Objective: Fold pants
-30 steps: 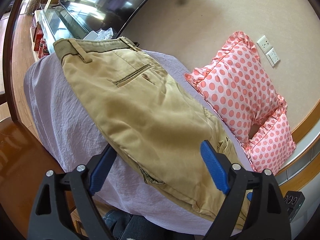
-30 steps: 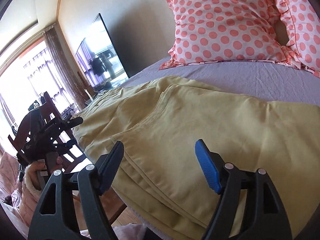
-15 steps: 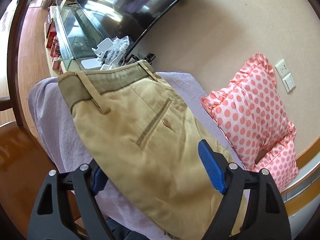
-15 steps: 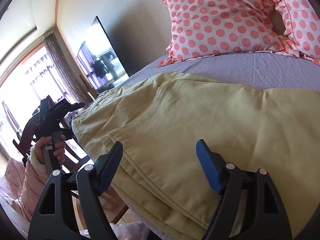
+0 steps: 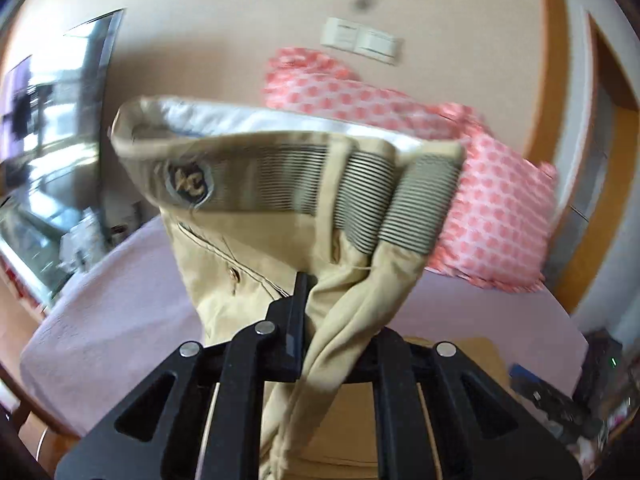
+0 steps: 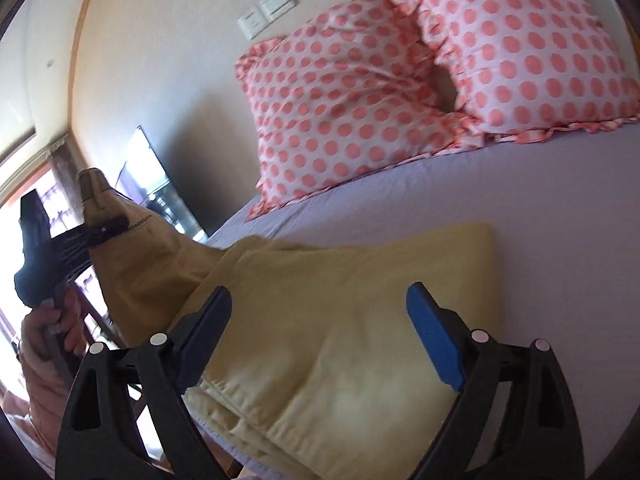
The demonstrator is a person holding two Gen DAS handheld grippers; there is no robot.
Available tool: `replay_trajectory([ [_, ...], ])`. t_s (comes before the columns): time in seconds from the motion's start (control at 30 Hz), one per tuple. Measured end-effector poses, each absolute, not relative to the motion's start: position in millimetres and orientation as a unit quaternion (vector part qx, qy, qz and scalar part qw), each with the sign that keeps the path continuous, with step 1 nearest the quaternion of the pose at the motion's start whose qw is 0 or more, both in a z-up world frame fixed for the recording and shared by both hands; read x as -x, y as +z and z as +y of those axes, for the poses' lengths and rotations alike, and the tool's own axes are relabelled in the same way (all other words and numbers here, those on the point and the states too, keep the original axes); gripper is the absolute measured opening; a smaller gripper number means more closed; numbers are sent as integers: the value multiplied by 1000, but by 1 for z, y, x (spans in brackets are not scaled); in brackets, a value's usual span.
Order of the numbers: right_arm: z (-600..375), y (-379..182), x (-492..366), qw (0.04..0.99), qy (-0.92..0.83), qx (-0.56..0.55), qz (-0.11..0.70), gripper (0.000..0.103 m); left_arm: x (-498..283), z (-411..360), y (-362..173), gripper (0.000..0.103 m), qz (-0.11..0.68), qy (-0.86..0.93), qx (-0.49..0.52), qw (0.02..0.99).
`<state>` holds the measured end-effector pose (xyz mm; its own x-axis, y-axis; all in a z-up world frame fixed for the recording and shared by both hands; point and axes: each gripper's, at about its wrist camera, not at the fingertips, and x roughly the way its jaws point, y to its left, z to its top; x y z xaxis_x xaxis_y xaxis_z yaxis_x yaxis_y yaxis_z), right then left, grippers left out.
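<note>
**Tech A:** Left wrist view: the left gripper [image 5: 320,320] has gone from jaws spread over flat cloth to jaws clamped on the pants [image 5: 304,216] just below the waistband [image 5: 280,176], which is now raised off the bed [image 5: 120,304]. Motion blur is heavy, so the exact pinch point is probably the seat fabric, not the band itself.

**Tech B:** Meaning for the task?

**Tech A:** The waist end is airborne, so I judge a lengthwise fold toward the leg end is starting.

**Tech B:** Right side?

**Tech A:** Right wrist view: the right gripper [image 6: 320,336] hovers with jaws apart over the folded leg section [image 6: 360,320], gripping nothing. That section lies at the near bed edge.

**Tech B:** Clearance?

**Tech A:** Bare sheet lies between the pants and the pillows [image 6: 400,92]. The near edge leaves little margin; cloth could slide off.
</note>
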<state>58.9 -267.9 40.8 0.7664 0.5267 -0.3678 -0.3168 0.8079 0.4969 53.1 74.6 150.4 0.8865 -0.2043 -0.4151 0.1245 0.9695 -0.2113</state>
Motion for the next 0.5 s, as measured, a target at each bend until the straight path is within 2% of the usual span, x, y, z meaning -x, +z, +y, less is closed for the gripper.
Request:
replay_trajectory([
  [0.1, -317, 41, -56, 920, 167, -257, 244, 94, -57, -13, 131, 11, 259, -210, 35, 942],
  [0.23, -359, 37, -48, 915, 128, -294, 244, 95, -60, -103, 66, 11, 350, -311, -52, 882],
  [0.3, -367, 36, -48, 912, 132, -294, 252, 95, -58, -125, 35, 14, 392, -324, -91, 856],
  [0.37, -367, 36, -54, 906, 151, -295, 265, 95, -43, -129, 31, 16, 367, -312, -136, 866],
  [0.5, -354, 25, -75, 881, 194, -292, 319, 95, -31, -85, 63, 45, 358, -366, -70, 856],
])
